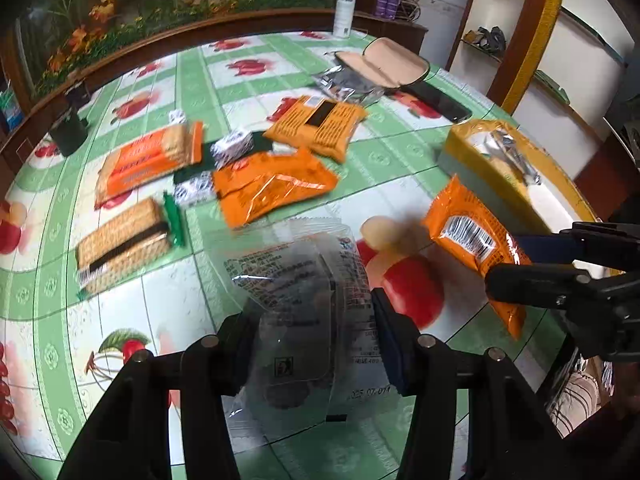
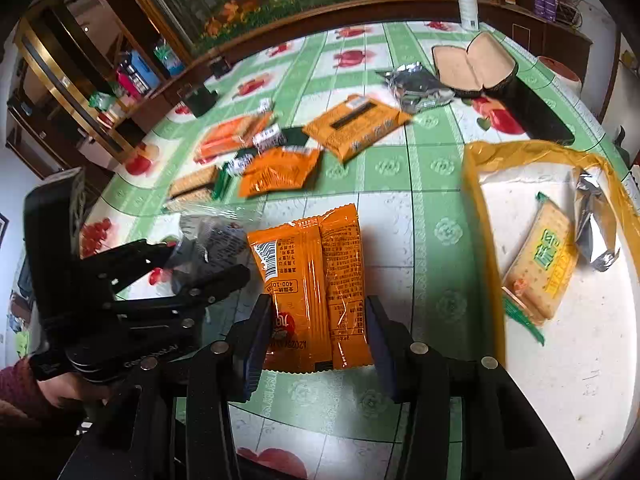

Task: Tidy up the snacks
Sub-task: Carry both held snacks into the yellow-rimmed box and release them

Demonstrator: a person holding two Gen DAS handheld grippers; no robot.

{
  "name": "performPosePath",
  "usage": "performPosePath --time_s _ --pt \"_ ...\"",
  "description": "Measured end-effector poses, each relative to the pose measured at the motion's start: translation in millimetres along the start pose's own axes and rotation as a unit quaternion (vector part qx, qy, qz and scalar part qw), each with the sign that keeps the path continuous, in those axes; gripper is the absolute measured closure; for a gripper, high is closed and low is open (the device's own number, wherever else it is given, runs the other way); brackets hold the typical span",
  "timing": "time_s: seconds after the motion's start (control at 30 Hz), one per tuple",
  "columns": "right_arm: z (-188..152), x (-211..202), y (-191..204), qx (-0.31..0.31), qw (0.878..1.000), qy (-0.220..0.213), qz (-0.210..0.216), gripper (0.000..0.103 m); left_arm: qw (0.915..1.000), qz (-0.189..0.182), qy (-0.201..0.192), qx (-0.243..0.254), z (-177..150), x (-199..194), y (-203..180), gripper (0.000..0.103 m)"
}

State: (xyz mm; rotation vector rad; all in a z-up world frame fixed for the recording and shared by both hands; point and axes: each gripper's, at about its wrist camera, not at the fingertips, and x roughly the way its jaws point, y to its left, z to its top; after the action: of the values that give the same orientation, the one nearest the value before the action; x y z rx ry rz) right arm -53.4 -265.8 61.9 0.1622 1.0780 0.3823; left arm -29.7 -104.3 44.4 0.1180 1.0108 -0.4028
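Both of your tongs hold a snack packet above the surface.

Your left tongs [image 1: 316, 344] are closed partway on a clear plastic packet [image 1: 304, 304] of dark contents, its sides pressed between the two pads; your right tongs [image 2: 316, 344] likewise clamp an orange packet [image 2: 312, 284], barcode side up. Both packets hang above the surface [image 1: 132, 300], which is covered in a green-and-white fruit-print cloth. To your right stands a yellow-rimmed tray [image 2: 476, 200] holding a green-lettered cracker packet [image 2: 544, 264] and a silver foil packet [image 2: 596, 224]. Farther off, loose on the surface, lie more orange packets [image 1: 272, 188], two cracker packs [image 1: 124, 240] and small silver-wrapped pieces [image 1: 234, 146]. Beyond them lie an open case [image 1: 380, 64] and a phone [image 1: 440, 100], and a white bottle [image 1: 344, 8] stands at the far edge.
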Motion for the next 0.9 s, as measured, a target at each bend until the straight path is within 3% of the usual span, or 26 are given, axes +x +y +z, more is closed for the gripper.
performPosePath --time_s 0.27,0.57,0.77,0.9 --pt "1.0 -35.7 -21.8 0.033 0.999 -0.04 0.008 0.054 0.9996 -0.013 -0.015 0.021 18.5 -6.2 -22.4 0.052" --pt "-14.4 -75.1 -78.8 0.119 0.989 -0.08 -0.022 0.054 0.9968 -0.038 -0.025 0.066 40.8 -5.7 -64.5 0.052" --pt "-28.5 -90.7 -113.7 0.172 0.98 -0.092 -0.047 0.054 0.9898 -0.071 -0.029 0.12 57.6 -2.8 -112.5 0.052" --pt "-39.4 -97.4 -135.1 0.203 0.972 -0.09 -0.071 0.054 0.9801 -0.103 -0.027 0.168 63.9 0.0 -156.3 0.052"
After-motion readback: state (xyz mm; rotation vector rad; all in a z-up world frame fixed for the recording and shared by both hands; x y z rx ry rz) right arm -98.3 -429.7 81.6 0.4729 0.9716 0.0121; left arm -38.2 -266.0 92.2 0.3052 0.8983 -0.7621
